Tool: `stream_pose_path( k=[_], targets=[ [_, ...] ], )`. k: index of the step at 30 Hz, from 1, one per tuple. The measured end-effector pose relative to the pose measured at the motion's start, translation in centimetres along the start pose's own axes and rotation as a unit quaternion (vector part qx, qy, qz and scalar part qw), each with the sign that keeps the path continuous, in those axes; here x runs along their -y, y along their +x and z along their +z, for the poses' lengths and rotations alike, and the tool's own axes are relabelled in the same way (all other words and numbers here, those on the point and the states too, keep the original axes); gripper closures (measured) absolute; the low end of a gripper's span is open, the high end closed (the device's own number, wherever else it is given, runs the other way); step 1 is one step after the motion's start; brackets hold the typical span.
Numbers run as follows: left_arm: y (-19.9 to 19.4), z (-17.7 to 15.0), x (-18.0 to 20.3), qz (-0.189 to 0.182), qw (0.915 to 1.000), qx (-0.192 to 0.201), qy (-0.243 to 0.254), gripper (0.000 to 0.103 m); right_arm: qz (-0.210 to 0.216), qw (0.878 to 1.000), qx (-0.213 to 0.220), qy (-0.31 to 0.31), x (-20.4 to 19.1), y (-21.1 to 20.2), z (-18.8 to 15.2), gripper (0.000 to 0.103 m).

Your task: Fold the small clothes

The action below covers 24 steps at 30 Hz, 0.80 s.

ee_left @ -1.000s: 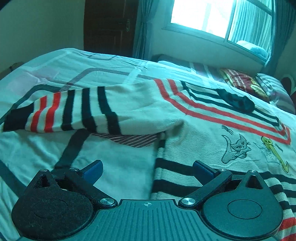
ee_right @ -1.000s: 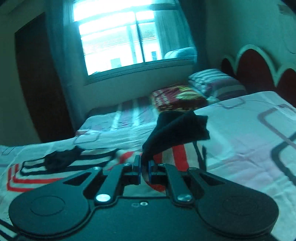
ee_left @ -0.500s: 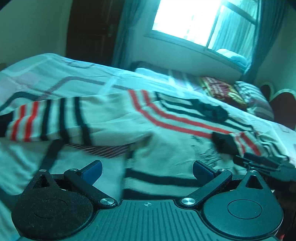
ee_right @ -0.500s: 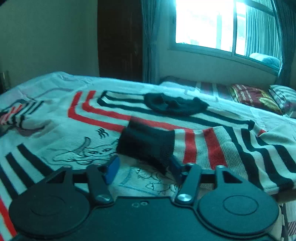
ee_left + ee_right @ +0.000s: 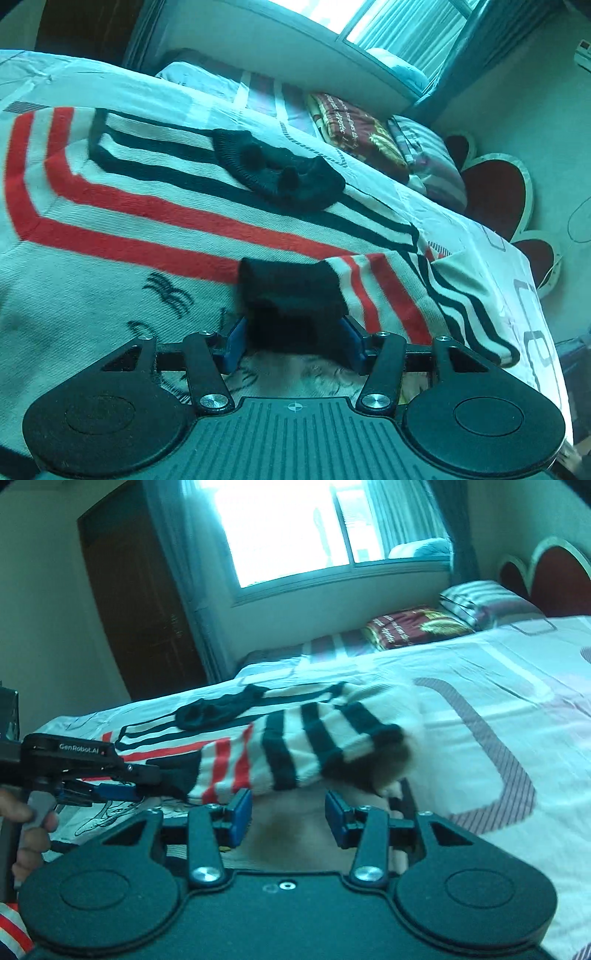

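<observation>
Sweater (image 5: 155, 229), one, striped cream/red/black, lies spread on the bed (image 5: 517, 686) w/ its black collar (image 5: 280, 173) toward the window. We count two sleeves in play, but only one shows now: it's folded across the chest, black cuff (image 5: 291, 291) at its end.

Left gripper (image 5: 295, 339): its jaws have just been closing, and the cuff sits between the two blue pads (image 5: 236, 341); they look pressed on its sides, though the black knit blurs there, so probably gripped. In the right wrist view we see this gripper from the side, w/ a hand (image 5: 26, 834) on its trigger.

Right gripper (image 5: 288, 818): jaws apart, roughly half wide, nothing between them, just below the striped sleeve (image 5: 295, 749).

Two pillows (image 5: 417, 627) by the headboard (image 5: 546, 576).
</observation>
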<state>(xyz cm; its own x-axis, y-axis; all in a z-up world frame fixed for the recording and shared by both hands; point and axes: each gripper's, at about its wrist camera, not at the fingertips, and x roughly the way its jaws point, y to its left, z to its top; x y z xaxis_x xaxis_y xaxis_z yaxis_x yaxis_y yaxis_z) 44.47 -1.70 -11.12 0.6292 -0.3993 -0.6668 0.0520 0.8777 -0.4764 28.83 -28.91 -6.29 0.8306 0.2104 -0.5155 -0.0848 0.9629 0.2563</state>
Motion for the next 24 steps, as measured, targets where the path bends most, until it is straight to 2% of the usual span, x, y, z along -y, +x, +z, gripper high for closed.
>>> stream_pose_path(
  k=[1, 2, 3, 4, 7, 9, 10, 11, 14, 17, 19, 22, 24],
  targets=[
    [0.4, -0.1, 0.2, 0.002, 1.0000, 0.001, -0.002, 0.049, -0.003, 1.000, -0.002, 0.010, 0.5, 0.0, -0.1, 0.059],
    [0.7, -0.1, 0.5, 0.009, 0.9999, 0.004, 0.009, 0.067, -0.003, 1.000, -0.003, 0.024, 1.0, 0.0, -0.3, 0.059],
    [1.1, -0.1, 0.9, 0.025, 0.9992, 0.004, 0.030, 0.090, -0.003, 0.999, -0.005, 0.038, 1.5, 0.0, -0.4, 0.059],
    [1.4, 0.0, 0.9, 0.024, 0.9989, -0.002, 0.039, 0.097, -0.002, 0.999, -0.006, 0.054, 1.9, 0.1, -0.4, 0.059],
    [-0.6, 1.0, 0.4, 0.012, 0.9989, 0.026, 0.038, 0.097, 0.013, 0.995, -0.004, 0.101, 2.9, 0.2, 0.0, 0.057],
    [-3.0, 2.4, -1.3, 0.015, 0.9978, 0.047, 0.045, 0.097, 0.043, 0.988, -0.001, 0.146, 4.0, 0.2, 0.3, 0.051],
    [-3.7, 2.8, -1.7, 0.020, 0.9973, 0.053, 0.048, 0.097, 0.060, 0.983, 0.000, 0.175, 4.5, 0.3, 0.3, 0.043],
    [-4.7, 3.2, -2.3, 0.029, 0.9964, 0.061, 0.052, 0.097, 0.079, 0.975, 0.001, 0.208, 5.2, 0.5, 0.3, 0.039],
    [-6.3, 3.9, -5.3, 0.049, 0.9958, 0.064, 0.044, 0.097, 0.119, 0.949, -0.002, 0.292, 6.9, 1.3, -0.1, 0.039],
    [-6.1, 3.3, -7.3, 0.051, 0.9970, 0.042, 0.040, 0.097, 0.144, 0.919, -0.009, 0.368, 8.4, 2.8, -0.8, 0.045],
    [-5.5, 2.6, -7.8, 0.054, 0.9971, 0.032, 0.042, 0.097, 0.142, 0.902, -0.013, 0.408, 9.4, 3.8, -1.1, 0.047],
    [-4.6, 1.6, -7.9, 0.054, 0.9976, 0.030, 0.031, 0.097, 0.127, 0.894, -0.018, 0.429, 10.3, 4.9, -1.1, 0.060],
    [-4.2, 1.3, -8.2, 0.056, 0.9977, 0.029, 0.026, 0.097, 0.111, 0.897, -0.025, 0.427, 10.3, 5.4, -0.9, 0.071]
  ],
)
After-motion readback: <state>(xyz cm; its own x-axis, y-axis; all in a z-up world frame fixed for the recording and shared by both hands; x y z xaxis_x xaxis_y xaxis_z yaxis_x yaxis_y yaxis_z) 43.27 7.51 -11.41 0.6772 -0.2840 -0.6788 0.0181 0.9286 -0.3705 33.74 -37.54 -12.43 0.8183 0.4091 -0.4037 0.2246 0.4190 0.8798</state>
